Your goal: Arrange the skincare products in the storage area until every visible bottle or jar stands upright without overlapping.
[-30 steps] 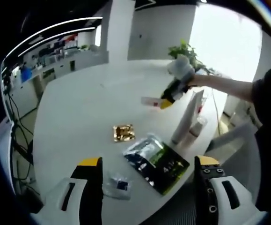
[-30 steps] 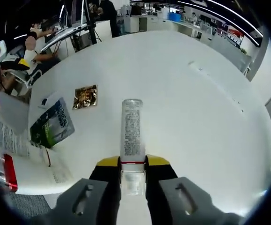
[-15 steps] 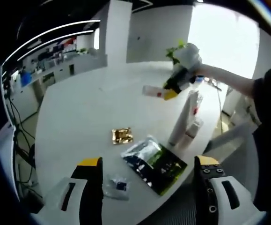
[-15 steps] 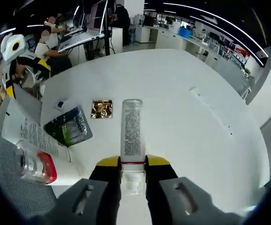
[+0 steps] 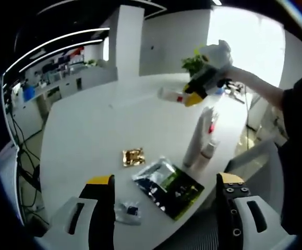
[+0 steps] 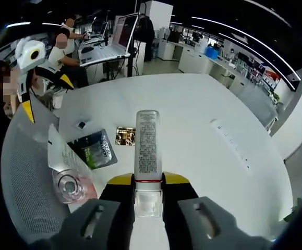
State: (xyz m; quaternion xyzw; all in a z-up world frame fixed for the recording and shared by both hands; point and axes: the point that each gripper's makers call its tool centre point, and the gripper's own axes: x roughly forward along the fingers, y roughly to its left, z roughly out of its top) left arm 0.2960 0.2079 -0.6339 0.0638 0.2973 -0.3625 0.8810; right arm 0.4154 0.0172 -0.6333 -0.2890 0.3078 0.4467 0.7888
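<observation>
My right gripper (image 6: 147,180) is shut on a clear bottle (image 6: 147,143) with a printed label and a red band, held lying along the jaws high above the white table (image 6: 203,125). In the left gripper view, the same gripper (image 5: 196,95) and bottle (image 5: 168,95) hover over the far right of the table. A tall white tube (image 5: 198,133) stands upright near the table's edge, with a small clear bottle (image 5: 207,151) upright beside it; from above they are the tube (image 6: 63,152) and the bottle (image 6: 68,184). My left gripper (image 5: 164,180) is open and holds nothing.
A green-black sachet (image 5: 169,185), a gold sachet (image 5: 133,157) and a small clear packet (image 5: 127,212) lie flat near the table's front edge. A grey mesh chair (image 6: 25,198) stands by the edge. People sit at desks with laptops (image 6: 109,47) beyond. A potted plant (image 5: 193,63) stands behind.
My right gripper has risen higher above the table with the clear bottle still in it. The left gripper has stayed open and almost still.
</observation>
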